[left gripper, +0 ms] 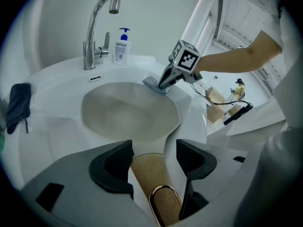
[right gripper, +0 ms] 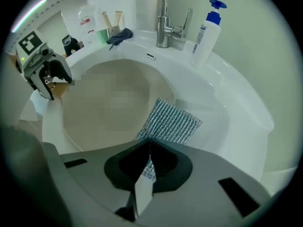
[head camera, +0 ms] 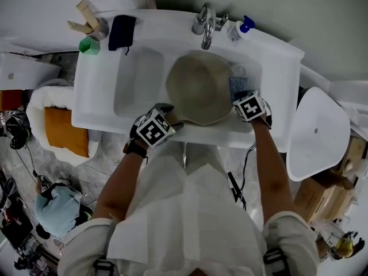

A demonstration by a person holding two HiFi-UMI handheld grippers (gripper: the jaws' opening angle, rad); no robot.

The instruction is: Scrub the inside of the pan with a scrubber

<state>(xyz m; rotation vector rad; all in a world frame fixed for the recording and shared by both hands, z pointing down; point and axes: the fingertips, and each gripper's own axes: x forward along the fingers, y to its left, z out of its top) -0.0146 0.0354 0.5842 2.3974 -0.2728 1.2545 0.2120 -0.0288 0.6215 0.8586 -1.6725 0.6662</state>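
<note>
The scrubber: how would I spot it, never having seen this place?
Find the white sink with the beige pan in it. At the pan's right edge, pinched in the right hand-held gripper, is the scrubber: a flat silvery-blue mesh square, unlike the smooth bottle beyond.

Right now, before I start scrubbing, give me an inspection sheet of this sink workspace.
Surface: white sink with a faucet; no running water seen.
Job's things: beige pan sits in the basin; scrubber at its right rim.
Clutter: soap bottle, dark cloth, green cup and wooden utensils along the sink ledge.
Grippers: left gripper shut on the pan's wooden handle; right gripper shut on the scrubber.
Cables: one cable hangs by the right forearm.
Surroundings: white tub at left; cardboard box at right.
</note>
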